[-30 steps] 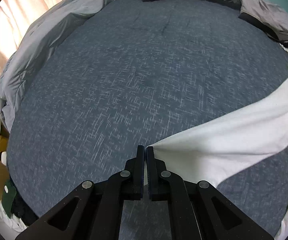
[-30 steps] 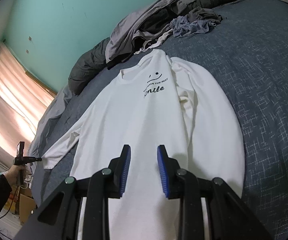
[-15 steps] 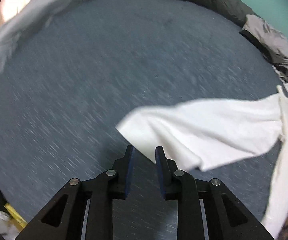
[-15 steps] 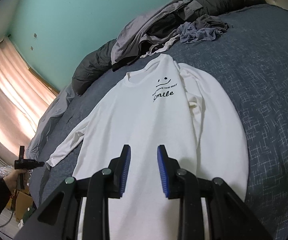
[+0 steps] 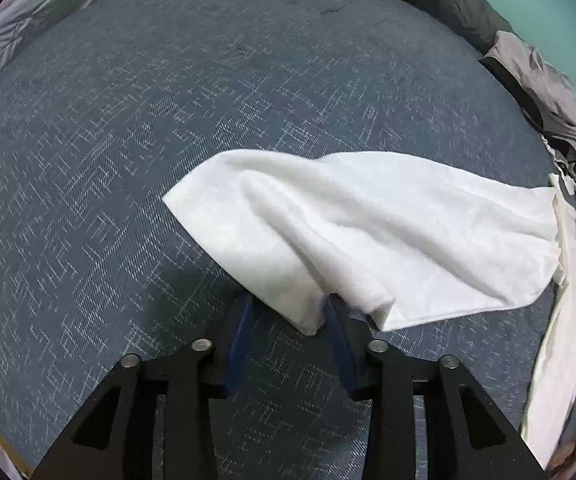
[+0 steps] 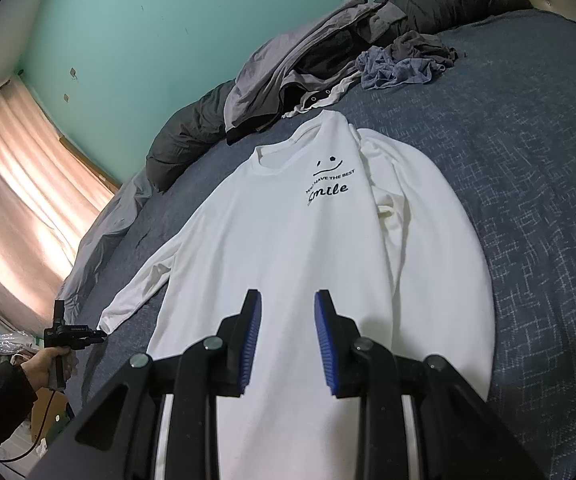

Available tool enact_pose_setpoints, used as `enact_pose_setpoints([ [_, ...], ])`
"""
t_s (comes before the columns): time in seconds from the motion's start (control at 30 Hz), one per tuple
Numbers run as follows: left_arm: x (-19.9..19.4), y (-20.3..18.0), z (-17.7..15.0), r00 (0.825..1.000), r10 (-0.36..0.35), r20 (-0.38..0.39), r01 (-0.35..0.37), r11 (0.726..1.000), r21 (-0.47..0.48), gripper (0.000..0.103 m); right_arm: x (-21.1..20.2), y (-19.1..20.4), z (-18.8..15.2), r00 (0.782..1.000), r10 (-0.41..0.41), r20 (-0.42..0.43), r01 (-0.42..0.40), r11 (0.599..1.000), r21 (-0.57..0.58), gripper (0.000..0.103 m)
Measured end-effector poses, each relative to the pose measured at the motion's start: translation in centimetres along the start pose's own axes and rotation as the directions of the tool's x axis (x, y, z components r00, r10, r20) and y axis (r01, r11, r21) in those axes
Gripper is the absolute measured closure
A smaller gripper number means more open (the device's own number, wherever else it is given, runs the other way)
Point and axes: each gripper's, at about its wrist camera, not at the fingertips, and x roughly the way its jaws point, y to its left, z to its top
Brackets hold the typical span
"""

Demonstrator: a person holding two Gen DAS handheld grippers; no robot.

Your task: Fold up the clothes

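1. One white long-sleeved shirt (image 6: 308,248) lies face up and flat on the bed (image 6: 528,160), its collar toward the head edge and its hem toward the foot edge. Black print on the chest shows a small face above the word "Smile".
2. Its sleeve (image 5: 368,232) on the curtain side lies loosely rumpled on the blue cover, with the cuff end pointing away from the body of the shirt. The other sleeve (image 6: 388,200) is folded in along the shirt's side.
3. Left tongs (image 5: 290,320): jaws parted wide. A fold of the rumpled sleeve sits between the two fingers; whether either pad touches the cloth cannot be told. Nothing is clamped.
4. Right tongs (image 6: 287,316): jaws parted wide, over the lower part of the shirt near the hem, holding nothing.
5. In the right wrist view the person's left hand (image 6: 49,364) grips the handle of the left tongs beside the bed's curtain-side edge, just by the cuff.
6. Along the head edge of the bed lie a dark duvet (image 6: 183,136), a grey jacket (image 6: 283,76) and a crumpled blue-grey garment (image 6: 404,64), all apart from the shirt.
7. Beyond them stand a teal wall (image 6: 167,20) and a lit pink curtain (image 6: 19,200).
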Motion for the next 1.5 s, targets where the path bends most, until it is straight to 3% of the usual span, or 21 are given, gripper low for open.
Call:
enact_pose_setpoints([
  [0.03, 0.0, -0.2, 0.1, 1.000, 0.011, -0.001, -0.011, 1.000, 0.014, 0.093, 0.1, 0.0, 0.0, 1.000, -0.001, -0.001, 0.001, 1.000, 0.000, 0.076],
  [0.07, -0.1, -0.3, 0.1, 1.000, 0.018, -0.002, -0.017, 0.999, 0.030, 0.097, 0.1, 0.0, 0.0, 1.000, -0.001, -0.002, 0.001, 1.000, -0.001, 0.076],
  [0.23, -1.9, -0.6, 0.0, 0.998, 0.062, 0.003, -0.062, 0.992, 0.112, 0.098, 0.2, 0.1, -0.1, 1.000, 0.002, -0.007, -0.002, 1.000, -0.003, 0.076],
  [0.43, -4.8, 2.5, -0.3, 0.991, 0.130, 0.014, -0.131, 0.983, 0.127, 0.099, 0.1, 0.3, -0.1, 1.000, 0.008, -0.004, -0.008, 1.000, -0.008, 0.076],
  [0.73, -2.8, 4.3, -0.4, 0.992, 0.123, -0.030, -0.120, 0.989, 0.091, 0.099, 0.2, 0.3, -0.3, 1.000, -0.009, -0.006, 0.009, 1.000, -0.010, 0.076],
  [1.0, -4.3, 6.1, 0.4, 0.999, 0.036, 0.012, -0.036, 0.999, -0.001, 0.094, 0.8, 0.4, -0.5, 1.000, -0.013, -0.023, 0.012, 1.000, -0.021, 0.076],
  [1.13, -5.0, 6.2, 1.3, 0.997, 0.053, 0.056, -0.053, 0.999, -0.004, 0.077, 0.9, 0.5, -0.6, 0.999, -0.022, -0.028, 0.022, 0.999, -0.031, 0.076],
  [1.23, -4.6, 6.8, 2.2, 0.996, 0.040, 0.080, -0.036, 0.998, -0.046, 0.076, 0.8, 0.5, -0.7, 0.999, -0.036, -0.026, 0.035, 0.999, -0.039, 0.076],
  [1.5, -1.6, 7.5, 4.4, 0.996, 0.054, 0.076, -0.051, 0.998, -0.034, 0.076, 1.3, 0.1, -0.9, 0.996, -0.078, -0.044, 0.076, 0.996, -0.044, 0.076],
])
